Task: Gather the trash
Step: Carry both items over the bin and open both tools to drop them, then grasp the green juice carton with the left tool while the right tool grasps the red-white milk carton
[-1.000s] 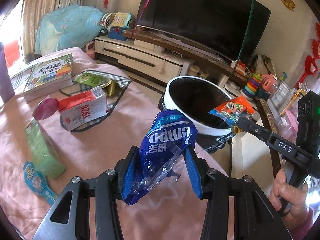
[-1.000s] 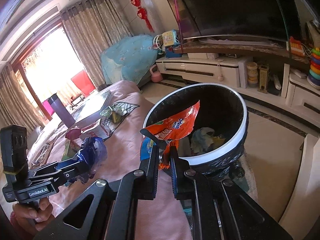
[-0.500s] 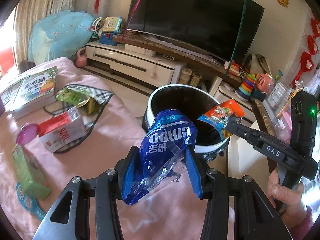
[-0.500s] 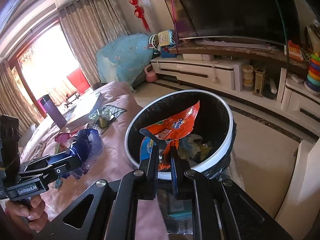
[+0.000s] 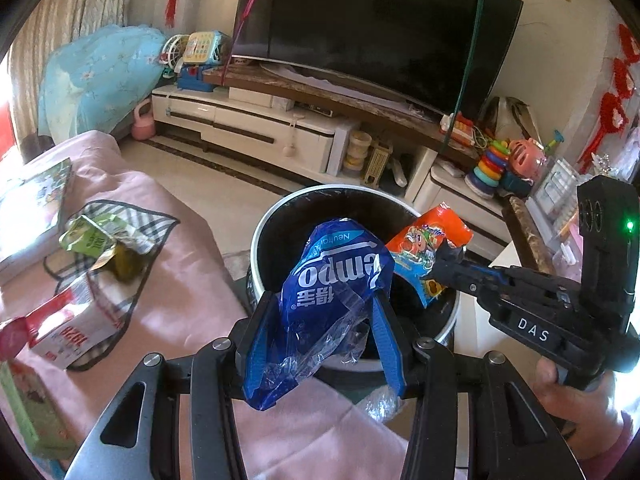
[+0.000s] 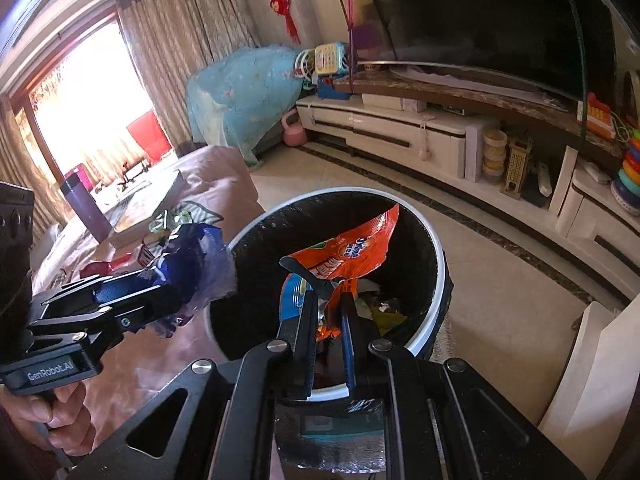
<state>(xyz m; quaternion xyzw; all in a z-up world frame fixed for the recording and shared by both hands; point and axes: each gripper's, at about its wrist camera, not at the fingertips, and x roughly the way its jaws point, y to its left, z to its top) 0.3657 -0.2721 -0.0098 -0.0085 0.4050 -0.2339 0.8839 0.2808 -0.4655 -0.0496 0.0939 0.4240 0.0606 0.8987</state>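
My left gripper (image 5: 326, 300) is shut on a crumpled blue tissue wrapper (image 5: 332, 280) and holds it at the near rim of the round black bin (image 5: 280, 208) with a white rim. From the right wrist view the same wrapper (image 6: 196, 264) sits just left of the bin (image 6: 436, 248). Over the bin's mouth my right gripper (image 6: 328, 292) is shut on an orange snack packet (image 6: 348, 248). That packet (image 5: 428, 248) also shows over the bin's right side in the left wrist view. Crumpled trash (image 6: 380, 304) lies at the bin's bottom.
On the pink-covered table (image 5: 192, 280) lie a red-and-white carton (image 5: 72, 328), a green drink carton (image 5: 92, 236) on a checked cloth, a green box (image 5: 28, 412) and a book (image 5: 28, 208). A purple flask (image 6: 86, 208) stands further back. A TV cabinet (image 5: 248, 128) and toys (image 5: 496, 164) stand behind.
Both grippers moved toward the bin with their wrappers. The bin now lies right under the orange packet, and the blue wrapper has reached its near rim. Both grips are unchanged.
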